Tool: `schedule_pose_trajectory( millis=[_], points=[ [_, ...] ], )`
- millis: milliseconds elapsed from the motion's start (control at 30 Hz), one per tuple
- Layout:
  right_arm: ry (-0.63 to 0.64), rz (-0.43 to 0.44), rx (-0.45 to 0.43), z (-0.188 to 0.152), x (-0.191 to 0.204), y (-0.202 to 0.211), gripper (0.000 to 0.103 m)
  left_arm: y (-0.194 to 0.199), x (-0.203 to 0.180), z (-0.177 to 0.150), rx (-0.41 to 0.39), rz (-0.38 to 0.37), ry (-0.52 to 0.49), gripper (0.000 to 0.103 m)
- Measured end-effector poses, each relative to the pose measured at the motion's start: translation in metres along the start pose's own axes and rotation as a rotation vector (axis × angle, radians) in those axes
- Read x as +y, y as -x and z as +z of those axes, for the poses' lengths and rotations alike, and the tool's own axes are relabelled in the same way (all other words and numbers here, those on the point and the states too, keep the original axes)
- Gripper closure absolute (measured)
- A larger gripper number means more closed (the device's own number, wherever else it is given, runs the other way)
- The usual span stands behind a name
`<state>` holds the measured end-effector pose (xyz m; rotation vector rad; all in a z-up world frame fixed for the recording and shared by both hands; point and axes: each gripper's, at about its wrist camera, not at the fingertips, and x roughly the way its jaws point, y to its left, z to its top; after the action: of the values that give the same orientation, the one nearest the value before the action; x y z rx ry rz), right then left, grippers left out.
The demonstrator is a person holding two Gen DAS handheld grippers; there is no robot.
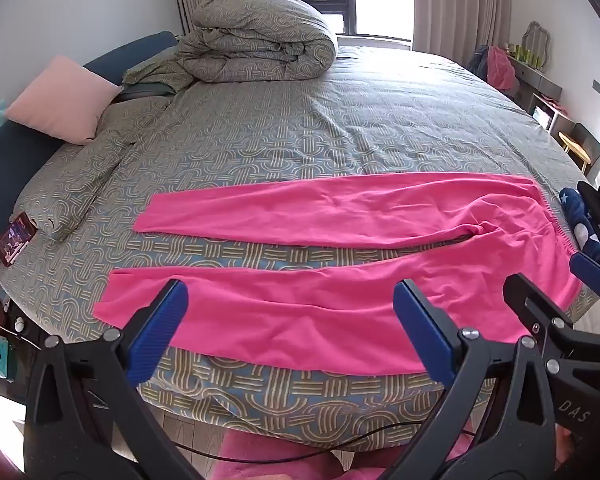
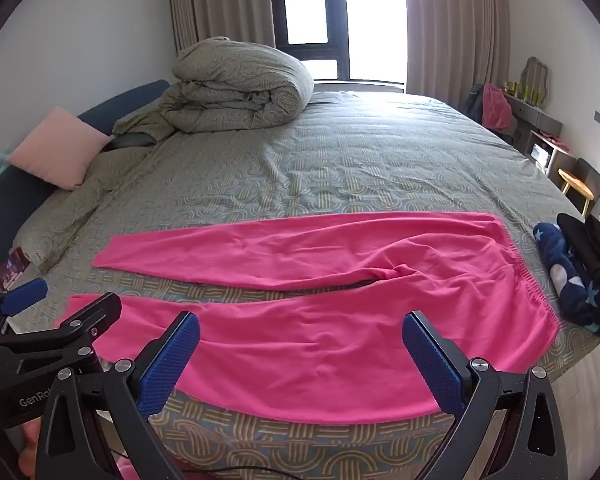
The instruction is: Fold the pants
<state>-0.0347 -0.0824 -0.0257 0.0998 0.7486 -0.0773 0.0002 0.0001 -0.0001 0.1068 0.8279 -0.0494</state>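
The small items on the far shelf are too tiny to identify.

A broad stretch of bare patterned bedspread lies open beyond the pink pants, which spread flat along the near edge of the bed with a narrow strip of cover showing between their two legs. A rolled duvet bulks at the far side near the window, and a pink pillow leans on the headboard at the left, both well clear of the pants. Just beside the waistband at the right sits a pile of dark, star-printed clothes, crowding that end. A phone lies at the left edge of the bed. Both the left gripper and the right gripper hang wide apart above the near leg, close beside each other.
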Motion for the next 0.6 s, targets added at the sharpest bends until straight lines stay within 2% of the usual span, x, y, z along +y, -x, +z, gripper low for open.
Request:
schedule_pose_trajectory(
  millis=[500, 600],
  points=[
    [0.008, -0.011, -0.008, 0.001, -0.001, 0.001, 0.000, 0.002, 0.013, -0.007, -0.028, -0.013, 0.011, 0.001],
    [0.007, -0.011, -0.006, 0.001, 0.000, 0.002, 0.000, 0.001, 0.007, -0.001, -0.034, -0.007, 0.019, 0.001]
  ],
)
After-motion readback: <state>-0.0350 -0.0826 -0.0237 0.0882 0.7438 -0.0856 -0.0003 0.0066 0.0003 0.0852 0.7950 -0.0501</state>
